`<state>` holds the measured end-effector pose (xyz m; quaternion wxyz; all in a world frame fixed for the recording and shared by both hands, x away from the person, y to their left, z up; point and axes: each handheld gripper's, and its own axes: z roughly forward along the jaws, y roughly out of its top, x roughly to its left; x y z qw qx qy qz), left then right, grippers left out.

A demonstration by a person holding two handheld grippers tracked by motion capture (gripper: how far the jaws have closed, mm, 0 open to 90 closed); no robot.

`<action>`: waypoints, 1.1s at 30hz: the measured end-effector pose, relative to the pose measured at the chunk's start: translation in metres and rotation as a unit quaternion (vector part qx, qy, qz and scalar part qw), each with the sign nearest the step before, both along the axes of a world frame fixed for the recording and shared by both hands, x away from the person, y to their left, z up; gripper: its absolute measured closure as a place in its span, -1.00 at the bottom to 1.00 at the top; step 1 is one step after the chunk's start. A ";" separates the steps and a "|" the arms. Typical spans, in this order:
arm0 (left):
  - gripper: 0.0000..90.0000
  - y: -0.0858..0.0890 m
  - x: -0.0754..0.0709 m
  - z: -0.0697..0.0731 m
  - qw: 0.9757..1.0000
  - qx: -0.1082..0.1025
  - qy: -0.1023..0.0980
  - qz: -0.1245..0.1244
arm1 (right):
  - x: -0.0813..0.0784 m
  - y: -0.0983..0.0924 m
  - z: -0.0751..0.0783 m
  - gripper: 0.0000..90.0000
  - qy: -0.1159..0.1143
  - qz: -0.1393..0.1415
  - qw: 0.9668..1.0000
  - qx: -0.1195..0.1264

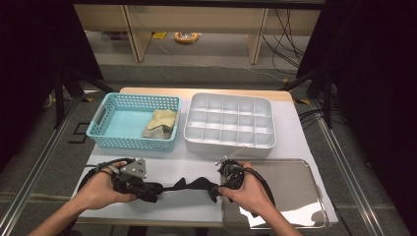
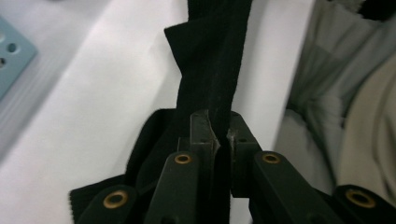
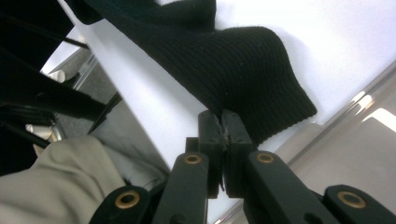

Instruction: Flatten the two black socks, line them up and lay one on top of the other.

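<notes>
- High view: a black sock (image 1: 189, 185) is stretched out just above the white table (image 1: 196, 167) near its front edge, spanning between the two hand-held grippers.
- High view: the left gripper (image 1: 147, 189), with its grey three-cornered plate on top, has one end of the sock bunched at its tip; the person's left hand (image 1: 101, 189) wraps the body of the tool.
- High view: the right gripper (image 1: 216, 189) takes the sock's other end, right at the left rim of a shiny metal tray (image 1: 295, 196); the right hand (image 1: 246, 191) lies partly over that tray.
- High view: farther back sit a turquoise perforated basket (image 1: 103, 123) with a beige cloth (image 1: 160, 125) inside it, and, to its right, a pale grey divided organiser box (image 1: 265, 142).
- Left gripper view: the jaws stand narrow, pinched on a fold of the black sock (image 2: 210, 70), which runs straight away from them over the white table (image 2: 93, 93). A corner of the turquoise basket (image 2: 11, 58) shows at the left edge.
- Right gripper view: the jaws are pressed together, with the ribbed cuff of the sock (image 3: 243, 79) caught between their tips. The cuff hangs over the white table (image 3: 327, 42), and the metal tray (image 3: 355, 149) lies just beside it.
</notes>
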<state>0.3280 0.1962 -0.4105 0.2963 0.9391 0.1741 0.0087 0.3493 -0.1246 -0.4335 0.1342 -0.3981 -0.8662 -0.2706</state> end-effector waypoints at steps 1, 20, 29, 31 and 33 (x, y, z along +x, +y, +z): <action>0.86 0.000 0.000 0.002 1.000 -0.004 0.006 0.000 | -0.001 0.000 0.001 0.97 0.000 0.007 1.000 0.000; 0.76 0.002 0.058 -0.014 0.993 -0.021 0.074 0.092 | 0.022 -0.004 0.004 0.89 0.049 -0.005 0.999 0.011; 0.73 0.000 0.077 -0.025 0.989 -0.006 0.055 0.135 | 0.043 -0.007 0.008 0.78 -0.026 -0.073 0.997 -0.002; 0.75 0.001 0.080 -0.027 0.988 0.002 0.058 0.140 | 0.042 -0.008 0.010 0.70 -0.046 -0.071 0.996 0.002; 0.75 0.000 0.083 -0.029 0.986 0.000 0.061 0.155 | 0.040 -0.009 0.012 0.67 -0.050 -0.074 0.996 0.005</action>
